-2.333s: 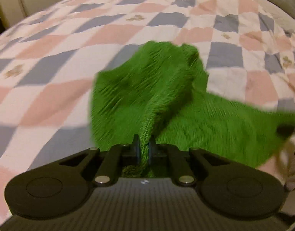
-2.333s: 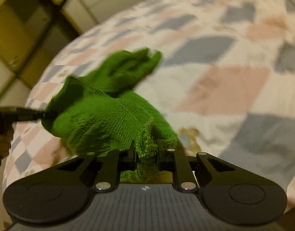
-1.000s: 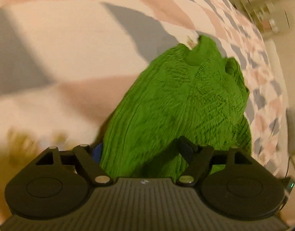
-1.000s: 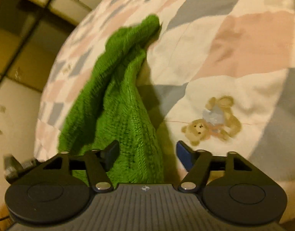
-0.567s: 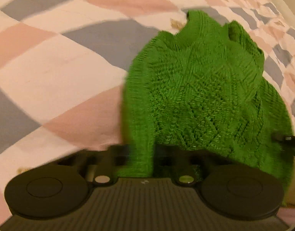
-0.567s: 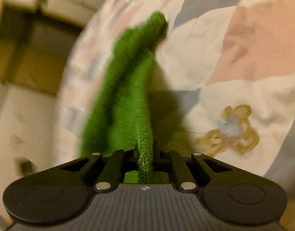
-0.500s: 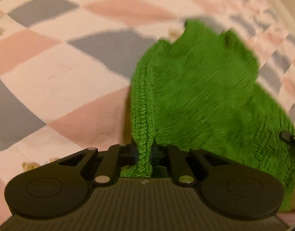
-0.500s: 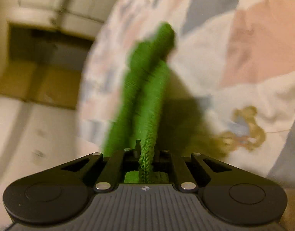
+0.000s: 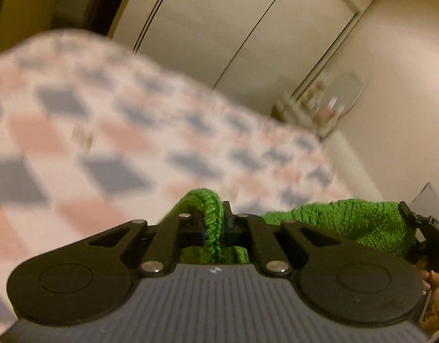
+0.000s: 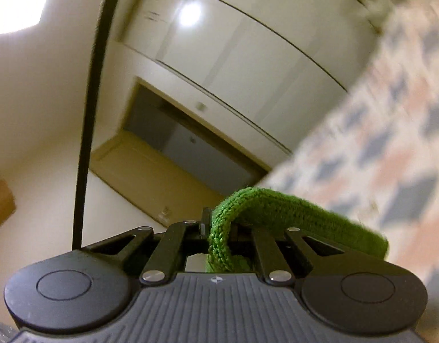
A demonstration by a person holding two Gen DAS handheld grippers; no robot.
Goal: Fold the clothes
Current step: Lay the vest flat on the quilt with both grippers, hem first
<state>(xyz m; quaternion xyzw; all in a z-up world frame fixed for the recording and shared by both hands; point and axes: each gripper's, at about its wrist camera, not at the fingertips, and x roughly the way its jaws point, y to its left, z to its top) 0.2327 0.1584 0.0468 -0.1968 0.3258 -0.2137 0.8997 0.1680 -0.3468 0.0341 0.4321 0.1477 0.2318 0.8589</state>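
Observation:
A green knitted sweater (image 9: 359, 223) is held up off the bed between both grippers. My left gripper (image 9: 216, 223) is shut on a folded edge of the knit, which humps up between the fingers and stretches away to the right. My right gripper (image 10: 219, 231) is shut on another ribbed edge of the green sweater (image 10: 299, 214), which runs off to the right and drops out of sight. In the left wrist view the other gripper (image 9: 422, 228) shows at the far right edge, at the end of the stretched knit. Most of the sweater hangs below both cameras, hidden.
The bed with its pink, grey and white checked cover (image 9: 90, 143) lies below and ahead, blurred. Cream wardrobe doors (image 9: 219, 28) stand behind it, with a small shelf and round mirror (image 9: 333, 97) at the right. A doorway (image 10: 176, 143) and a black cable (image 10: 90, 114) show in the right wrist view.
Both grippers, open over the sweater a second ago, have shut on its edges and swung up. The views now tilt toward the wardrobe and wall, with the sweater lifted off the bed.

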